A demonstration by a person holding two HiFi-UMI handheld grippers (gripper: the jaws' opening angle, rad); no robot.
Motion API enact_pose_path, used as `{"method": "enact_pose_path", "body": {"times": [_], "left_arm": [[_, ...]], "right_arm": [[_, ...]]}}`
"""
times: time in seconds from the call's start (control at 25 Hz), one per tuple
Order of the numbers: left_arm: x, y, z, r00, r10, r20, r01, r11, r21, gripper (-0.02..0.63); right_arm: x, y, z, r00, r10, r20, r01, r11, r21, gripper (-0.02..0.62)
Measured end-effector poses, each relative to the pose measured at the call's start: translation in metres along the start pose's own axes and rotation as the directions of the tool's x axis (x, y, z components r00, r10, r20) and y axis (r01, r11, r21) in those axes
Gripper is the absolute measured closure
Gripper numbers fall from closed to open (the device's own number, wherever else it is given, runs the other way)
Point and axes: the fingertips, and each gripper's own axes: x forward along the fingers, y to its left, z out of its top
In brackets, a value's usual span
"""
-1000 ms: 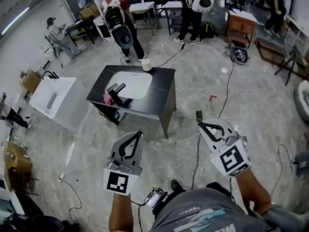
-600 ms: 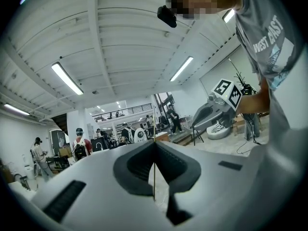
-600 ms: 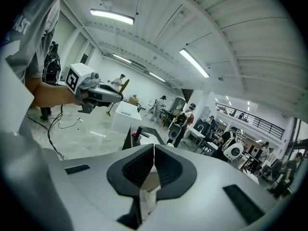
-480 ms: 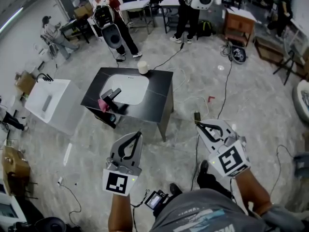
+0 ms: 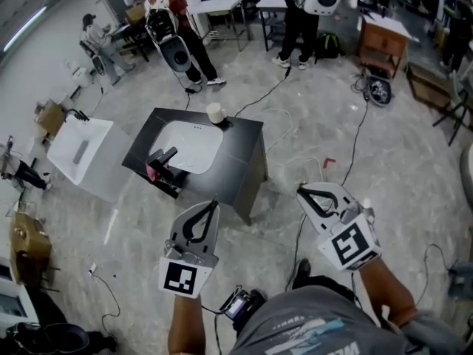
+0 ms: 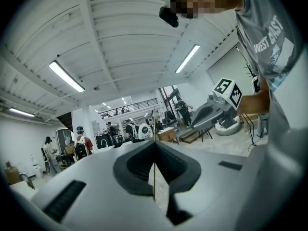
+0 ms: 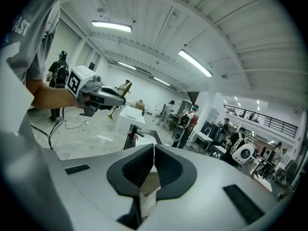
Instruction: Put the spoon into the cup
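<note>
While the two hand-held grippers hang over the floor on the near side, the one cup (image 5: 215, 113) stands upright on the far edge of the black surface (image 5: 247, 135). It is just beside the white basin (image 5: 194, 143) sunk into that surface (what the cup holds is too small to tell). One black faucet (image 5: 164, 156) rises at the basin's near left, with something pink (image 5: 151, 171) beside it. A second sink unit (image 5: 77, 154), white, stands off to the left, making two basins in all. The spoon cannot be made out in any view. The left hand-held gripper (image 5: 214, 204) has its jaws pressed together on nothing, and so has the right hand-held gripper (image 5: 299, 191). The cup lies well ahead of both, straight beyond the left one's tips and up-left of the right one's.
</note>
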Motion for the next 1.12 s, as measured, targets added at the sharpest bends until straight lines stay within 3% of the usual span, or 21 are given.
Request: {"method": "enact_pose_path", "body": {"times": [0.32,0.64,1.12], "left_arm": [[0.06,-0.019,0.02,0.998,0.052,-0.021,-0.053,0.998,-0.019,0.603],[0.09,-0.009,0.014,0.996,0.073,-0.047,-0.074,0.997,-0.008,0.603],[0.14,0.06,-0.01,0.999,0.037,-0.007,-0.037,0.999,-0.019,0.603]], "right_arm": [[-0.002,-0.063,-0.022,0.997,0.067,0.032,-0.067,0.998,-0.015,0.563],[0.02,-0.083,-0.037,0.994,0.104,0.044,-0.105,0.995,0.005,0.563],[0.087,-0.122,-0.037,0.998,0.062,0.004,-0.062,0.998,0.007,0.563]]}}
